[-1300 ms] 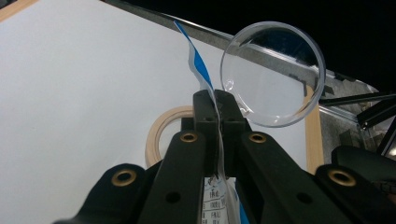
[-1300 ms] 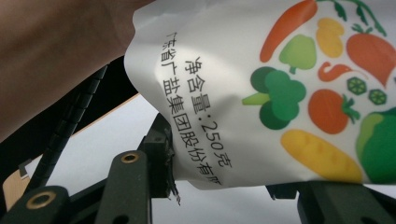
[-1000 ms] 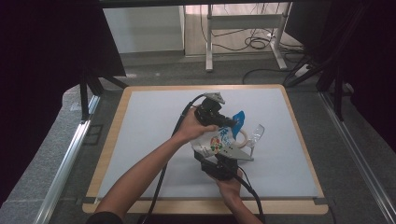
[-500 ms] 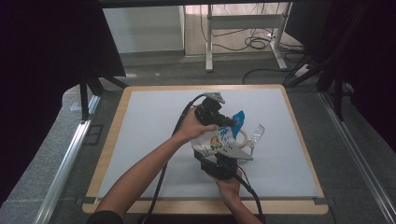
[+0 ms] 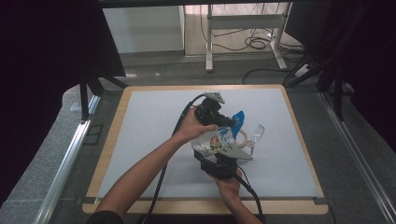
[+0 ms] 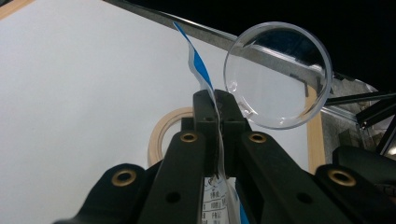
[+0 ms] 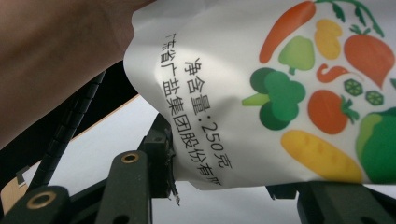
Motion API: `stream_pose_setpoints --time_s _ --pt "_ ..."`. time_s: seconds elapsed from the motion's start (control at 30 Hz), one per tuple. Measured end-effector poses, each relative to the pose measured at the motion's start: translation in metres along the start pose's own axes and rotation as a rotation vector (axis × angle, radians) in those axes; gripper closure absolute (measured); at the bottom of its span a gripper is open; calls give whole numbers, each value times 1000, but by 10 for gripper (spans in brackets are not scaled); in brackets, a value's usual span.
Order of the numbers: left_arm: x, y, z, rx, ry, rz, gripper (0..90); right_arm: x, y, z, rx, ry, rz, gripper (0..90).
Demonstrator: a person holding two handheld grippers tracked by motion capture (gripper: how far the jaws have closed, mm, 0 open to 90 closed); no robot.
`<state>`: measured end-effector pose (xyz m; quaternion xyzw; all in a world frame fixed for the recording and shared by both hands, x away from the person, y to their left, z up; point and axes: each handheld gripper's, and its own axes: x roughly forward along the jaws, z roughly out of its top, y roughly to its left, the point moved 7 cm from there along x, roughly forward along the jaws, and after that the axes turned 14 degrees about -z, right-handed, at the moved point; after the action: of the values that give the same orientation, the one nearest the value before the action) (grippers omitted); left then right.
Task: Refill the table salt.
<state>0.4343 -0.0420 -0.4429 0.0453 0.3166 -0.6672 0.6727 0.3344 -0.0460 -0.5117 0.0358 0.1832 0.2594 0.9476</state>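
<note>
A white pouch (image 5: 215, 140) printed with vegetables, with a blue top edge, hangs above the white table mat (image 5: 140, 135) between both grippers. My left gripper (image 5: 229, 123) comes from above and is shut on the pouch's top edge, a thin blue and white strip (image 6: 198, 65) pinched between the jaws of the left gripper (image 6: 215, 100). My right gripper (image 5: 220, 153) grips the pouch's lower end from the near side. In the right gripper view the pouch (image 7: 289, 93) sits between the jaws of the right gripper (image 7: 224, 175), and one pad presses its edge.
A clear round cup (image 6: 278, 74) and a tan ring (image 6: 161, 135) lie on the mat just beyond the pouch, also seen as cup (image 5: 256, 132) and ring (image 5: 243, 136). Wooden table edge (image 5: 112, 140) frames the mat. Cables trail toward the person.
</note>
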Motion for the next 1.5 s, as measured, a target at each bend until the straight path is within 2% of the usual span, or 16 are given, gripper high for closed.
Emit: stream_pose_setpoints --time_s 1.1,1.5 --pt "0 1 -1 -5 8 2 898 1 0 -1 1 -3 4 539" --pt "-2 1 1 -9 14 -2 897 0 -2 0 -2 -11 19 540"
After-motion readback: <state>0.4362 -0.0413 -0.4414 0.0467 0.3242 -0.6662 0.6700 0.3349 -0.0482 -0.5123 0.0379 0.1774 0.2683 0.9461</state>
